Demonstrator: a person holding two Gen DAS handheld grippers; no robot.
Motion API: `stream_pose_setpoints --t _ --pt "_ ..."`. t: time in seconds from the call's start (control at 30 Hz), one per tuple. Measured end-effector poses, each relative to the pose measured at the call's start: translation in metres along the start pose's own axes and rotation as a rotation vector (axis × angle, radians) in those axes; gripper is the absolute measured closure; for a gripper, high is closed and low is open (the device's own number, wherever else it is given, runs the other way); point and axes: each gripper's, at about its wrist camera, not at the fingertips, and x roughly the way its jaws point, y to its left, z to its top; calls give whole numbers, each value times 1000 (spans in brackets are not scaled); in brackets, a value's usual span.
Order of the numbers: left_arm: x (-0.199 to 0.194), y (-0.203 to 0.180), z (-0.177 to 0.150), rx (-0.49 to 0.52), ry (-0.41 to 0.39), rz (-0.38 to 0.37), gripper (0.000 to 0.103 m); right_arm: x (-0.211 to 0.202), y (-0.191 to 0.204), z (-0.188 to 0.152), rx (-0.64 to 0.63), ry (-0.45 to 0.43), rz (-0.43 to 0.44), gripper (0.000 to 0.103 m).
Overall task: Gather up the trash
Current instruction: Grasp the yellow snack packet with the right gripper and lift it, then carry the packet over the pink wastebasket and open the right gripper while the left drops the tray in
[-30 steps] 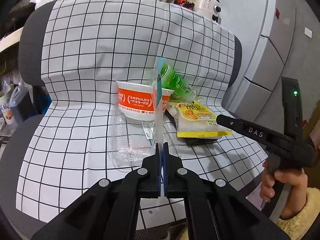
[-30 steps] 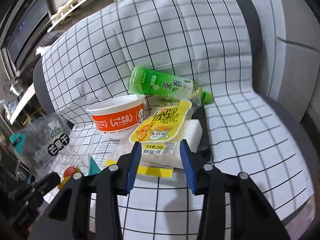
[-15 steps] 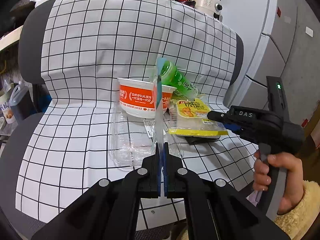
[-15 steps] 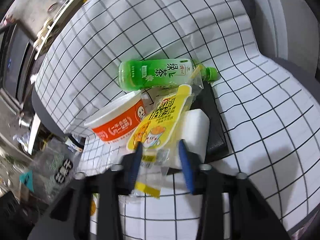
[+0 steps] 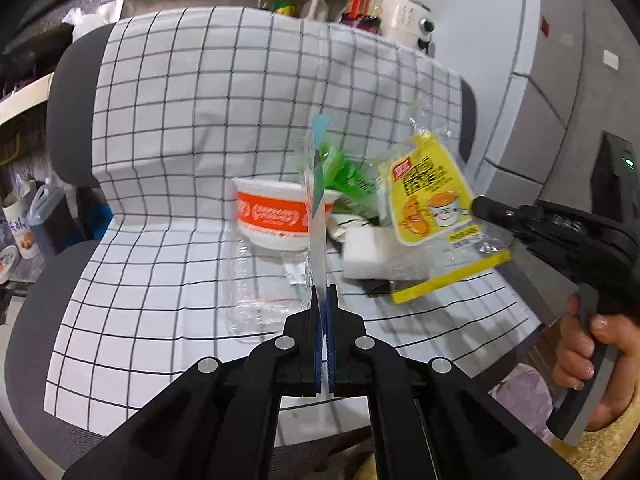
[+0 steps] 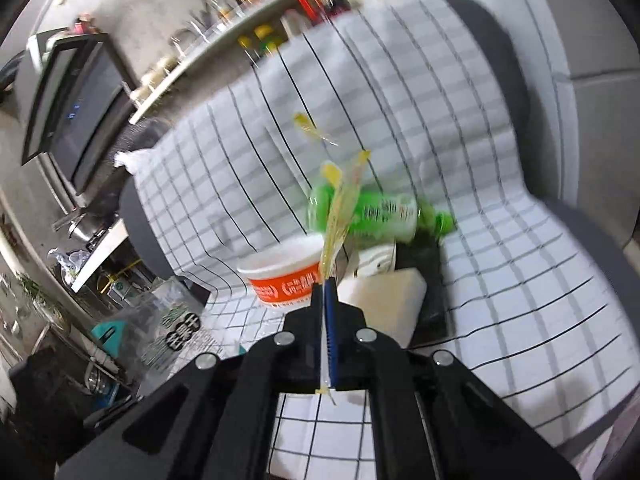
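Both claws are loaded. Left claw (image 5: 324, 300) is clamped shut on a thin clear snack bag (image 5: 316, 216) with a teal corner, seen edge-on and standing up from the pads. Right claw (image 6: 326, 292) is pinched tight on the yellow drink-mix packet (image 5: 430, 204); from the left view that packet hangs in the air off the claw tip, clear of the seat. So two wrappers look picked and none binned yet: I can't see a trash bin, only something pale like a bag (image 5: 524, 392) low by the hand (image 5: 580, 344), too unclear to call. Left on the checked cloth (image 5: 168, 200) over the chair, nearest first: a clear plastic tray (image 5: 256, 300), flat and easy to miss; a white foam block (image 5: 380, 252) resting on a dark flat item (image 6: 432, 280); crumpled white paper just behind it; the orange-and-white noodle cup (image 5: 276, 216), upright; then the green tea bottle (image 6: 384, 212) on its side against the backrest. My read: under halfway, bulky pieces remain. In the way: the held bags flap in front of both cameras and screen the pile, and cup, block and bottle crowd each other. Beyond the chair, a shelf of bottles (image 5: 288, 0) and a white cooker (image 5: 404, 16), not part of the job.
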Motion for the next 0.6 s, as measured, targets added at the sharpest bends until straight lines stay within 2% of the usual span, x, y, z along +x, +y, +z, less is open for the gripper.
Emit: stream_pose_setpoints --t 0.17,0.37,0.53,0.6 --pt "-13 -33 2 31 -34 -120 101 -55 -6 -8 -103 -103 -107 100" --pt "-7 -100 -4 121 -43 -255 101 -122 -46 -30 -95 -173 -269 100" --pt "4 -168 -19 214 -41 -390 101 -184 -83 -58 -64 -212 -470 100" --pt "13 -195 -28 237 -16 -451 101 -202 -96 -72 -54 -210 -551 100"
